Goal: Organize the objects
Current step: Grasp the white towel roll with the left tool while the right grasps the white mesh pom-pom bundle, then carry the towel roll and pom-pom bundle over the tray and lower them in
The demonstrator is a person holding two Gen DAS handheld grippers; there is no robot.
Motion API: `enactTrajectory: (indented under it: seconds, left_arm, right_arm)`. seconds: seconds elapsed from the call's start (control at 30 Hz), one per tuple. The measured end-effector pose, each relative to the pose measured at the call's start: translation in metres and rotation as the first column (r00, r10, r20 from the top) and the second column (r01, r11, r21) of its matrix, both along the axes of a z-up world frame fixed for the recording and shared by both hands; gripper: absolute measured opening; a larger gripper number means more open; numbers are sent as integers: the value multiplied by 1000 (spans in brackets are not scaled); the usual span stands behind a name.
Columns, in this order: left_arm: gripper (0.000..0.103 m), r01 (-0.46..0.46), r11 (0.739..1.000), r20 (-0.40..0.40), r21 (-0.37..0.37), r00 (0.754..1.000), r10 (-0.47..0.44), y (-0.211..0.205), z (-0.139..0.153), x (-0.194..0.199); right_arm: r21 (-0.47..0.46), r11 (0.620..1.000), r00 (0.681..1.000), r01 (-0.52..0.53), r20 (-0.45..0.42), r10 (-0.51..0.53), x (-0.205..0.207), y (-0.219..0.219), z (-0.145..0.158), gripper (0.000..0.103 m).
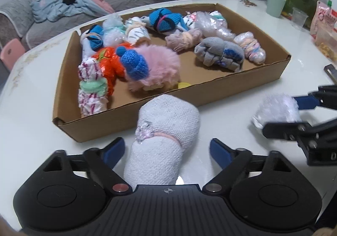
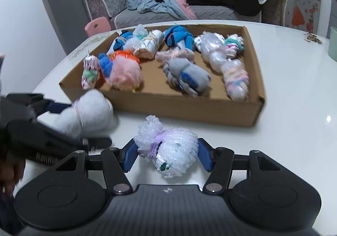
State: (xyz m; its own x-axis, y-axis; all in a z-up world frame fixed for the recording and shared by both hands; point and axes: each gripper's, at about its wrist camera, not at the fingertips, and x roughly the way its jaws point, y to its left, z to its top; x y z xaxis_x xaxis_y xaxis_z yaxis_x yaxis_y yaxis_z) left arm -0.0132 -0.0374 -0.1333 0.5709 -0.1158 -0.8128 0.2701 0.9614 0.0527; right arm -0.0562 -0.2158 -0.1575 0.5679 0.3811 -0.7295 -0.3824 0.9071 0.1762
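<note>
A pale lavender rolled sock bundle (image 1: 164,139) tied with a pink band lies on the white table between the fingers of my left gripper (image 1: 167,153). The jaws stand wide and do not touch it. It also shows blurred in the right wrist view (image 2: 88,111). My right gripper (image 2: 166,152) is shut on a white fluffy bundle (image 2: 170,149) tied with purple, which also shows in the left wrist view (image 1: 278,109). A shallow cardboard box (image 1: 210,90) holds several rolled sock bundles just beyond both grippers.
A mint cup (image 1: 275,4), a clear cup and snack bags (image 1: 324,25) stand at the table's far right. A grey sofa (image 2: 189,10) with clothes is behind the table. A pink stool (image 2: 98,25) stands by the table's far left edge.
</note>
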Motion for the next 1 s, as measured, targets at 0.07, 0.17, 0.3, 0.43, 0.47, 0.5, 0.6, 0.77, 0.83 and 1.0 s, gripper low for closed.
enactTrajectory:
  seconds: [0.07, 0.17, 0.3, 0.43, 0.47, 0.5, 0.6, 0.77, 0.83, 1.0]
  left_arm:
    - [83, -5, 1000, -4, -17, 1000, 5, 1, 0, 1]
    - [61, 9, 1000, 0, -29, 1000, -9, -2, 3, 0]
    - [48, 39, 999, -19, -16, 999, -39, -8, 7, -4]
    - [46, 53, 999, -41, -12, 998, -53, -10, 10, -9]
    - [46, 54, 999, -41, -10, 998, -54, -11, 13, -11]
    - [46, 55, 998, -38, -10, 998, -56, -11, 16, -11]
    - [46, 64, 998, -31, -2, 997, -64, -17, 26, -12]
    - [46, 80, 997, -25, 11, 997, -79, -28, 45, -12]
    - [46, 81, 997, -20, 10, 996, -81, -30, 52, -12]
    - [46, 58, 998, -12, -1, 998, -58, -31, 73, -8]
  right_arm:
    - [-11, 1000, 1000, -8, -3, 8, -5, -5, -1, 56]
    - [-15, 1000, 1000, -24, 10, 24, -10, -6, -2, 56]
    - [-11, 1000, 1000, -13, 18, 14, -11, -6, -3, 56]
    - [-6, 1000, 1000, -12, 18, 12, -12, -9, -2, 55]
    - [-10, 1000, 1000, -11, 17, 11, -12, -9, -1, 55]
    - [-10, 1000, 1000, -11, 18, 12, -12, -11, 0, 55]
    - [-14, 1000, 1000, -13, 27, 13, -14, -17, 6, 54]
    - [-37, 999, 999, -19, 45, 20, -15, -28, 21, 54]
    - [-48, 999, 998, -24, 52, 26, -15, -34, 27, 54]
    - [-81, 996, 997, -30, 67, 36, -11, -47, 44, 54]
